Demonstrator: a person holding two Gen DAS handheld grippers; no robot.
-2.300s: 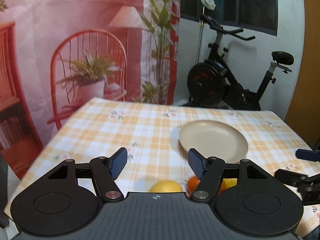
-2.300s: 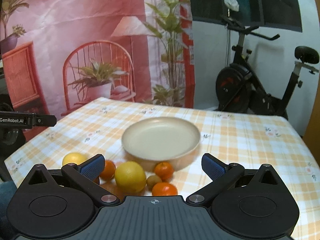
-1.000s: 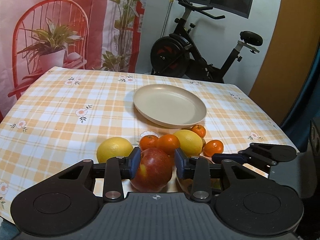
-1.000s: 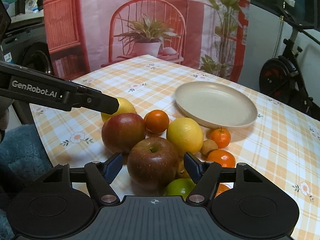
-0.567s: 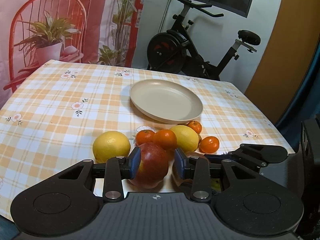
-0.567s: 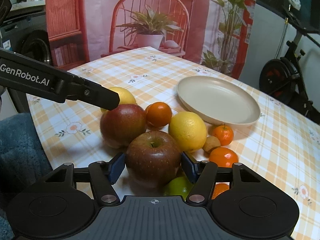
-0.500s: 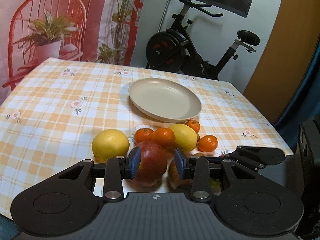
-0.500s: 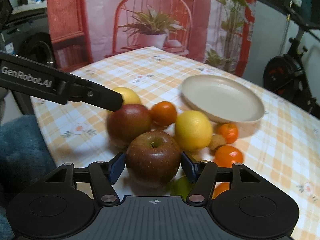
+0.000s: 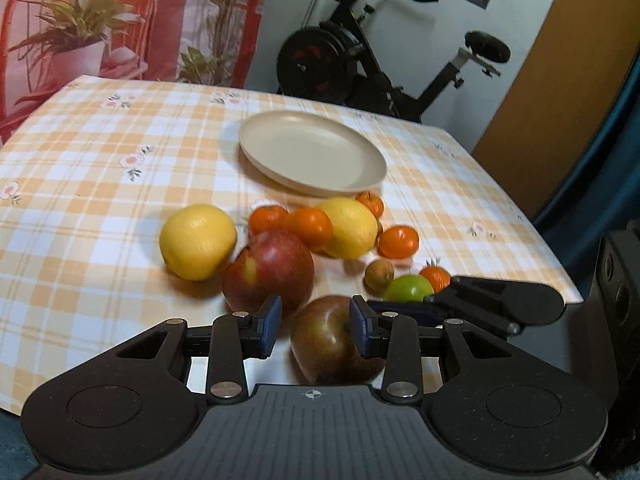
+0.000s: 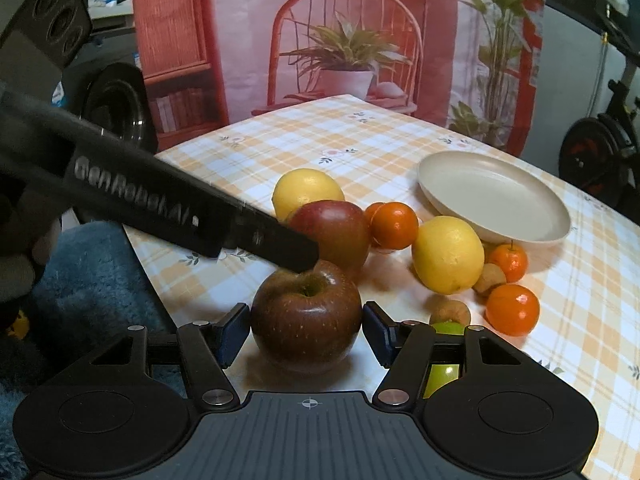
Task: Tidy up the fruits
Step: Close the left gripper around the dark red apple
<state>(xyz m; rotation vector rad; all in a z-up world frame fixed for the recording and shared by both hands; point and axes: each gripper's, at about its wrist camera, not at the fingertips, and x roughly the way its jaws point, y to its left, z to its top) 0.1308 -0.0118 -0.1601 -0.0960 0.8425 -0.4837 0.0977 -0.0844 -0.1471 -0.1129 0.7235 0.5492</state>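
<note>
- You are looking at two red apples: one (image 10: 306,322) at 6 o'clock in the cluster, one (image 10: 332,230) just behind it.
- You are seeing two yellow citrus fruits (image 10: 448,254), (image 10: 306,190).
- You are counting five small oranges across both views, such as (image 10: 394,220) and (image 10: 512,310).
- Two brown kiwis (image 10: 490,278), (image 10: 450,312) are lying at 4 o'clock.
- One green lime (image 9: 408,288).
- One empty plate (image 10: 494,200) is sitting at 1 o'clock.

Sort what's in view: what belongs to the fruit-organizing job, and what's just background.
Job:
- dark apple between the right gripper fingers
- red apple
- two lemons
- mandarins
- green lime
- beige plate, empty
- left gripper

Background:
- exercise bike
- printed backdrop
- checked tablecloth
</note>
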